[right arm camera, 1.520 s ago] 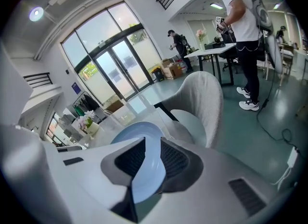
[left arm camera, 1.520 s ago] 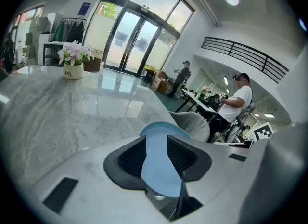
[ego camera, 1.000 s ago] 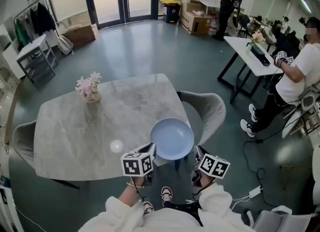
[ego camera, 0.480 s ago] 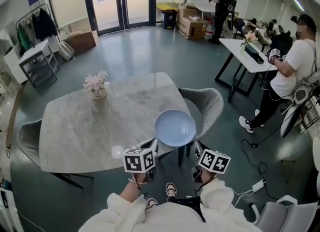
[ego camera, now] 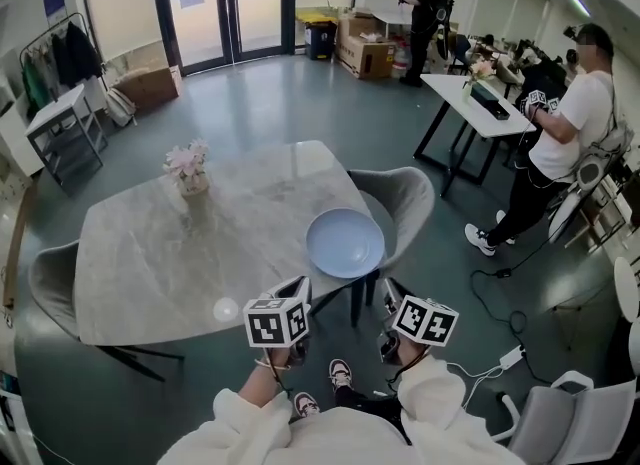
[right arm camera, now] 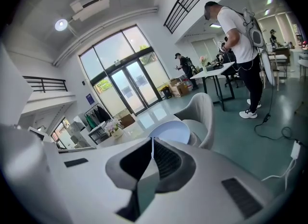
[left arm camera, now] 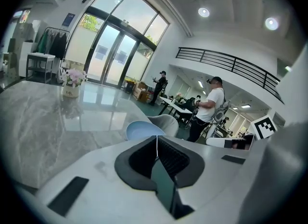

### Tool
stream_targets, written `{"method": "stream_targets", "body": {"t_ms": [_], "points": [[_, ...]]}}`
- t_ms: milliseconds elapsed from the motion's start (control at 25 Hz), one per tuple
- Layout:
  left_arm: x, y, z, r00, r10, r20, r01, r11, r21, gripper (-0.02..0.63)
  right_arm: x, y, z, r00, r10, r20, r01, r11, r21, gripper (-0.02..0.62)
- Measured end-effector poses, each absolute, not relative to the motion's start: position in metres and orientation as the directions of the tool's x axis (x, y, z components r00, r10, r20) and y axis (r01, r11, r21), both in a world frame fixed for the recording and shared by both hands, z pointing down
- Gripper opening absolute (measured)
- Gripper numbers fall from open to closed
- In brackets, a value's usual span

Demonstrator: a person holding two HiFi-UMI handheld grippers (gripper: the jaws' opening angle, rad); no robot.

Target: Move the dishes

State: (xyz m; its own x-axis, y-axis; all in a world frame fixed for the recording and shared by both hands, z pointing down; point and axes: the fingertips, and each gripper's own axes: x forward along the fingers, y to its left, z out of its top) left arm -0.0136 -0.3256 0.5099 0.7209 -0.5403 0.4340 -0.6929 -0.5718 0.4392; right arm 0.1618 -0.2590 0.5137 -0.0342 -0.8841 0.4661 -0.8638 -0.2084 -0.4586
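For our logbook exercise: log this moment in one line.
round pale-blue plate: on grey marble table, near edge | left gripper: shut, empty | right gripper: shut, empty

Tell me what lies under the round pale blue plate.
The round pale blue plate rests on the grey marble table's near right corner, seemingly overhanging toward the grey padded chair. The surface directly beneath is covered.

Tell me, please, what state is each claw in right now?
Left claw: closed, holding nothing; the blue plate lies beyond it.
Right claw: closed, holding nothing.
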Motion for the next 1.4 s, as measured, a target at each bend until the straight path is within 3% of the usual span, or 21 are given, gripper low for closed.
{"method": "stream_targets", "body": {"t_ms": [440,1400], "points": [[-0.013,-0.301,0.509,0.731,-0.550,0.404,-0.682,-0.576,0.450,0.012,0.162,-0.222,0.517,0.036,-0.867,0.498,-0.883,-0.260,-0.390,0.064],[0.015,-0.259,0.504,0.623,-0.620,0.477,-0.781,-0.523,0.341,0.013,0.183,-0.198,0.521,-0.088,-0.885,0.457,-0.830,-0.188,-0.524,0.064]]}}
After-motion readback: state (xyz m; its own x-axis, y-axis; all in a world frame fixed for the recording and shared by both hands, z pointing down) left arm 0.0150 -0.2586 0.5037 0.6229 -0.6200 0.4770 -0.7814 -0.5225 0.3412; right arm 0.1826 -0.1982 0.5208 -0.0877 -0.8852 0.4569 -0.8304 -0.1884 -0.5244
